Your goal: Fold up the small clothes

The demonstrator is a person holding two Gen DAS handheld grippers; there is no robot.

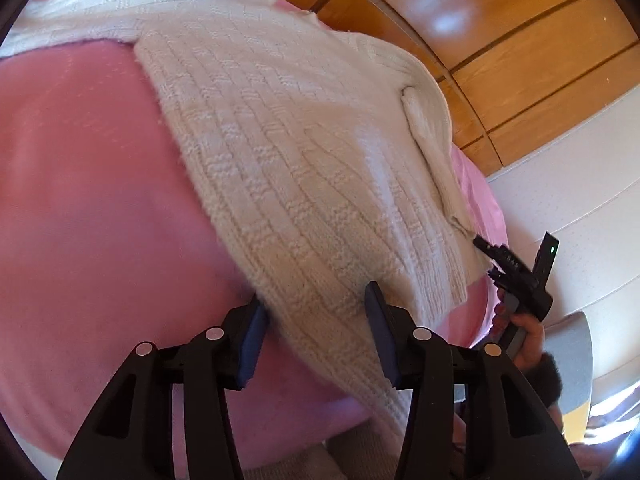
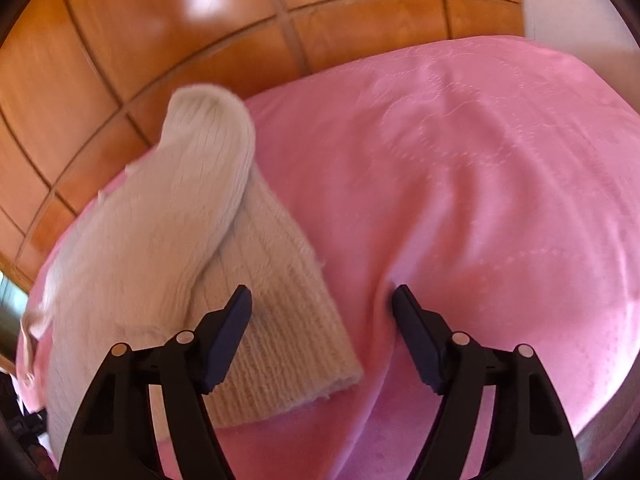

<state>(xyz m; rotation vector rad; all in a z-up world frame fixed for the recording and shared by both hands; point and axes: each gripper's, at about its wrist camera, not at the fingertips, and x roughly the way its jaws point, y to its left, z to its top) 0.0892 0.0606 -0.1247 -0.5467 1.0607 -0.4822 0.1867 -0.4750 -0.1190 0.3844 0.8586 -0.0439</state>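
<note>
White knit sweater (image 1: 304,168) lying spread on pink cover (image 1: 88,184), one sleeve (image 1: 432,152) folded along its far edge. Left gripper (image 1: 316,320) hovering over sweater hem, jaws standing wide apart, gripping nothing. Right gripper (image 2: 322,320) showing jaws spread wide too, left finger (image 2: 228,336) sitting above ribbed hem (image 2: 280,344), right finger over bare pink cover. Folded sleeve bulging up ahead in right wrist view. Wooden headboard (image 2: 120,40) sitting behind. Right gripper (image 1: 516,276) appearing at sweater corner in left wrist view.

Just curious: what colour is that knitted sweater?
Creamy white, with a ribbed knit; the sweater shows best in the left wrist view.
</note>
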